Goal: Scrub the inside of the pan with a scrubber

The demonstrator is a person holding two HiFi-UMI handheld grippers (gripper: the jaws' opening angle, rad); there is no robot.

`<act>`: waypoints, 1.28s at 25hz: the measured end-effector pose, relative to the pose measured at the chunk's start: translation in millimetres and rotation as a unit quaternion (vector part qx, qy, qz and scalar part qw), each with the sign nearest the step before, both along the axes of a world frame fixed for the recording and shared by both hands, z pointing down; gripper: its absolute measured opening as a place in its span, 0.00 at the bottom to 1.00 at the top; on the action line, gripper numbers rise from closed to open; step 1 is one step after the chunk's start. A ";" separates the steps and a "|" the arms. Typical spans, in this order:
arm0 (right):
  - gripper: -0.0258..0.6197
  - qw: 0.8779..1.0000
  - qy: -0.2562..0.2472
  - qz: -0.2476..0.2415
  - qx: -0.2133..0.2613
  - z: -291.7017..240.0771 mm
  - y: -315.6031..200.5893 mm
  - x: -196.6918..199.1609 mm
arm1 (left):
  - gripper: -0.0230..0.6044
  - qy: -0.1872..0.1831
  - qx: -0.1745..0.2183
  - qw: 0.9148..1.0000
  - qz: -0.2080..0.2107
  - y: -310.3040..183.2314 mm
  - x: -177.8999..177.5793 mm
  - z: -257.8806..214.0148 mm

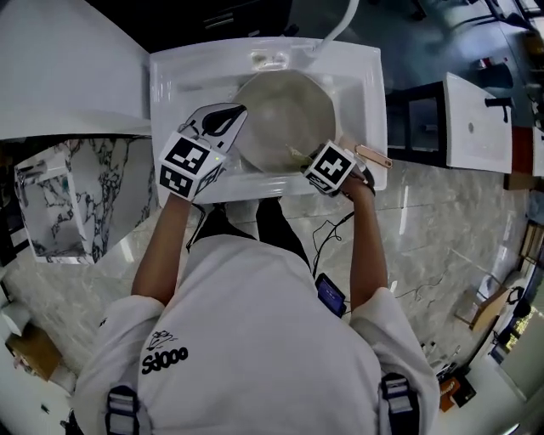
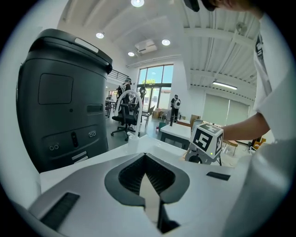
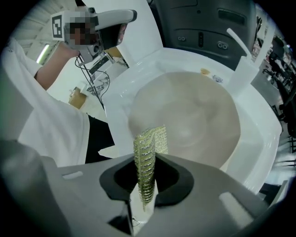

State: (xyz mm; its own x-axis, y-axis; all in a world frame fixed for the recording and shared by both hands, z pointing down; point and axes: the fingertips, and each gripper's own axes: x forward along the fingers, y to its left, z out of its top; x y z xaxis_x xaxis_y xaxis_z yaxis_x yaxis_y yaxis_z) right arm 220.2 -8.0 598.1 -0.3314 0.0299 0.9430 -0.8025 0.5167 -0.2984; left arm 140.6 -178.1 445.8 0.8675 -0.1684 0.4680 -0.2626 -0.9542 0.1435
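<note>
A round cream pan [image 1: 285,115] [image 3: 185,115] lies in the white sink [image 1: 170,76] [image 3: 261,139], its wooden handle [image 1: 374,157] resting over the sink's right front corner. My right gripper [image 1: 304,160] [image 3: 147,185] is shut on a yellow-green mesh scrubber [image 3: 149,152] [image 1: 296,155]. The scrubber's tip hangs over the pan's near rim. My left gripper [image 1: 223,119] [image 2: 147,185] is shut with nothing between its jaws. It hovers over the pan's left rim and points out into the room, and it also shows in the right gripper view [image 3: 118,18].
A white faucet [image 1: 340,25] [image 3: 240,55] rises at the sink's back right. A small yellowish bit [image 3: 206,71] lies near the sink's back wall. A dark grey machine [image 2: 64,102] stands behind the sink. Marble counter [image 1: 425,221] surrounds the sink.
</note>
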 end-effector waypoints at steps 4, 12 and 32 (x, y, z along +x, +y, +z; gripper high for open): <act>0.15 0.999 -0.003 -0.027 -0.032 4.4 -1.3 7.9 | 0.03 -0.003 -0.010 1.000 -0.022 -3.7 -3.9 7.4; 0.15 0.992 0.045 -0.098 -0.059 15.5 -7.6 33.2 | 0.03 -0.007 -0.024 0.998 -0.050 -4.3 -7.8 19.4; 0.15 0.984 0.136 -0.113 -0.036 44.8 -57.3 83.5 | 0.03 -0.003 -0.044 0.996 -0.073 -0.8 -21.2 34.2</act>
State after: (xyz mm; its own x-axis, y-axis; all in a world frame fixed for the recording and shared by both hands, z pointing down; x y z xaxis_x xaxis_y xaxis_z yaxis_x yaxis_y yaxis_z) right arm 303.7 -65.4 642.9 -0.0451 0.1440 0.9885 -0.7251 0.6760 -0.1316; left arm 119.4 -178.9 480.0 0.8342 -0.2499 0.4915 -0.3983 -0.8896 0.2237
